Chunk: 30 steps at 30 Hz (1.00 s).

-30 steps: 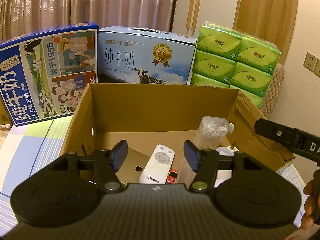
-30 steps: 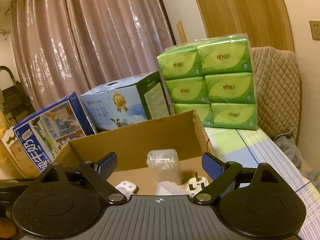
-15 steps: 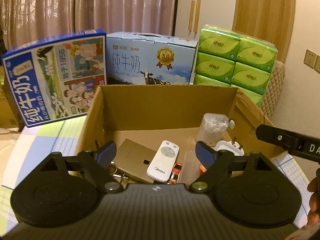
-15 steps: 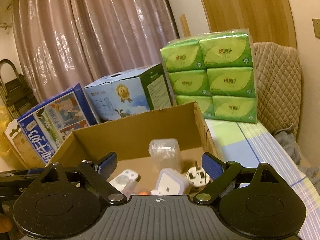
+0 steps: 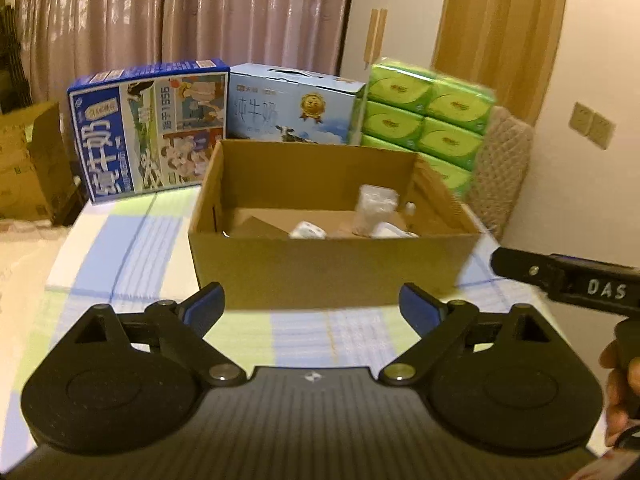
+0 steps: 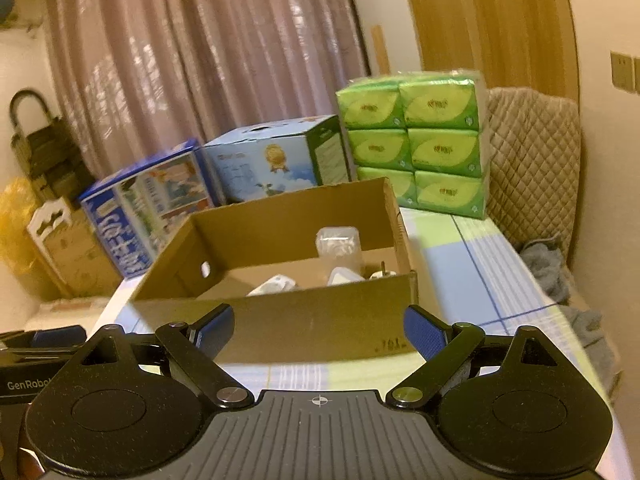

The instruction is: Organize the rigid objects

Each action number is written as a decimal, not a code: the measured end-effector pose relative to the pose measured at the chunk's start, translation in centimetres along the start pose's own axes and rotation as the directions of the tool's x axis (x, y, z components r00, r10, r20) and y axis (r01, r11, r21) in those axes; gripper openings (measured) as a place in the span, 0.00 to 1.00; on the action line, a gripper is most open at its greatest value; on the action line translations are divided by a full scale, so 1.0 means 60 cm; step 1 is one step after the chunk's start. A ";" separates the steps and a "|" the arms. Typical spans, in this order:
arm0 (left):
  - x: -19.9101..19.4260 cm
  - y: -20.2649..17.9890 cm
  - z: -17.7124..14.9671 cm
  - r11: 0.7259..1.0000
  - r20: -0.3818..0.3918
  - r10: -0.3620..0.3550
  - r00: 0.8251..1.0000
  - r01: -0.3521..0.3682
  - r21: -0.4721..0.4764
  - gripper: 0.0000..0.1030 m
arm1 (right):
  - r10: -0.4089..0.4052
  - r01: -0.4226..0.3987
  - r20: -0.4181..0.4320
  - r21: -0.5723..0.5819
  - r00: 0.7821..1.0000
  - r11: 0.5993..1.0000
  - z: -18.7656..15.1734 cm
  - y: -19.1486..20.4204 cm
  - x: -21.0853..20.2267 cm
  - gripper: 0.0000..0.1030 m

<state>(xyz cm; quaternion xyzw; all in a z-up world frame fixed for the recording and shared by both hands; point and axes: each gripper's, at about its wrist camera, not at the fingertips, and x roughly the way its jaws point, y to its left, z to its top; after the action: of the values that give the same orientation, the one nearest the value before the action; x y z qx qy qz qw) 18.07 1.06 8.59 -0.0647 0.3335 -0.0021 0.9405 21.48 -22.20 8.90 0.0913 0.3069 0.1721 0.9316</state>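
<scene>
Cardboard box [image 5: 332, 272] is sitting straight ahead of both hand-held grippers on the striped surface [image 5: 132, 248], its long side running across the left wrist view, so whatever comes next is depending on reaching forward and down over the near wall. The left hand-held gripper [image 5: 312, 308] is hanging in front of that wall with its jaws opening wide and nothing between them; the right hand-held gripper [image 6: 318, 330] is standing apart and empty too, facing the box's near wall from a slight angle. Neither one is looking clearly nearer. Inside the box, the rigid objects are lying on the floor towards the right half: a white remote [image 5: 307, 230], a clear plastic container [image 5: 376, 208] standing upright, and a white plug adapter [image 5: 390, 232] just beside it. Much of the box floor is being hidden by the near wall. Behind the box, 2 milk cartons [image 5: 152, 128] and a stack of green tissue packs [image 5: 424, 112] are standing in a row. No loose item is showing on the surface, so the sorting is looking largely done.
</scene>
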 end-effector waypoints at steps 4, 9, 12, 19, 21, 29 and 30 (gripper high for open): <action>-0.071 -0.018 -0.025 1.000 -0.012 0.018 1.000 -0.018 -0.009 0.93 | -0.007 0.006 -0.021 -0.044 1.000 0.999 -0.016 0.023 -0.068 0.86; -0.150 -0.033 -0.066 0.996 0.000 0.085 0.996 -0.085 0.007 0.93 | -0.010 0.008 -0.036 -0.060 0.999 0.998 -0.053 0.037 -0.139 0.86; -0.192 -0.040 -0.093 0.993 0.013 0.113 0.993 -0.114 0.022 0.93 | -0.006 0.003 -0.037 -0.066 0.999 0.998 -0.074 0.041 -0.183 0.86; -0.267 -0.053 -0.131 0.994 0.040 0.106 0.994 -0.107 0.031 0.94 | -0.005 0.002 -0.043 -0.055 0.999 0.998 -0.116 0.046 -0.259 0.86; -0.288 -0.059 -0.140 0.993 0.057 0.108 0.992 -0.111 0.041 0.94 | -0.002 0.000 -0.041 -0.053 0.999 0.999 -0.126 0.049 -0.277 0.86; -0.330 -0.056 -0.161 0.995 0.063 0.104 0.993 -0.104 0.002 0.94 | 0.014 -0.018 -0.053 -0.086 0.999 0.996 -0.146 0.076 -0.317 0.86; -0.332 -0.056 -0.163 0.994 0.062 0.106 0.992 -0.106 0.001 0.94 | 0.015 -0.019 -0.052 -0.083 0.999 0.996 -0.147 0.078 -0.319 0.86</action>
<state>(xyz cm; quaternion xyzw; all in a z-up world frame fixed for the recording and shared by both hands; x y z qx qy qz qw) -3.43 -2.52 13.97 -0.0449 0.3071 0.0490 0.9493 0.53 -24.53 13.55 0.0504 0.3226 0.1950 0.9248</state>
